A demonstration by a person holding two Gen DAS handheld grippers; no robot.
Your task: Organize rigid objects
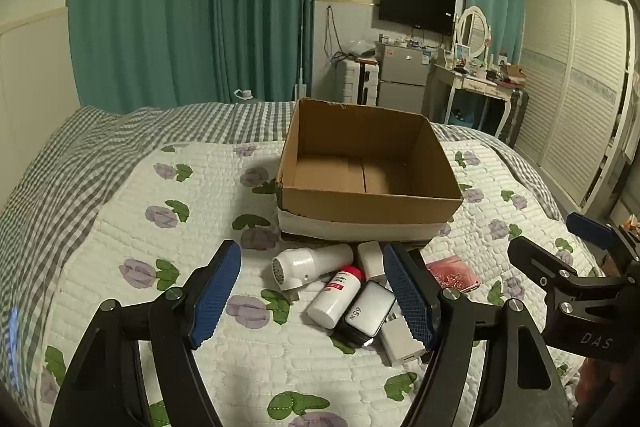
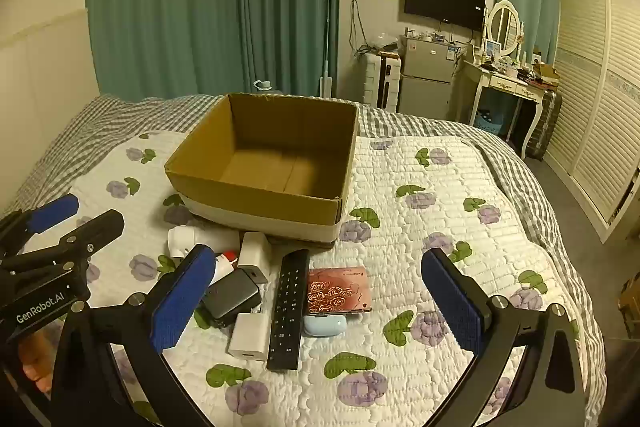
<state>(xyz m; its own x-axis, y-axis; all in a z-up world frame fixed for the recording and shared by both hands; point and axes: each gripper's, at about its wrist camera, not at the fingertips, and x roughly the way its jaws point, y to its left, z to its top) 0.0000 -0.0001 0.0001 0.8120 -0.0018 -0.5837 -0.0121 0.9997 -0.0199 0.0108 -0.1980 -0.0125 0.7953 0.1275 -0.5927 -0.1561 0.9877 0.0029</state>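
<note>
Both grippers hover low over the near end of the bed (image 2: 460,187), and nothing is in play yet: the left gripper (image 1: 312,293) has its jaws spread wide and empty, framing the clutter below without touching it, and the right gripper (image 2: 318,301) is spread just as wide, also holding nothing. Right under them lies the whole job, still in a heap on the quilt (image 1: 120,227): a white charger (image 2: 250,337) nearest, a black remote (image 2: 288,311) beside it, a pale blue case (image 2: 325,325) tucked against a pink tin (image 2: 339,291). Just past those, a grey power brick (image 1: 366,313) leans on a white bottle (image 1: 334,297) with a red cap, then a white shaver (image 1: 308,265) lying on its side and a white block (image 1: 370,259), both close against the box. And there's the box (image 1: 370,201), open cardboard, sitting beyond the pile in the middle of the bed, and from here its floor looks bare. So by my reckoning the sorting hasn't started: every item is left to move, none is in. Beyond the bed, curtains (image 1: 192,7), a TV (image 1: 418,5) and a dresser (image 1: 476,83) against the far wall.
</note>
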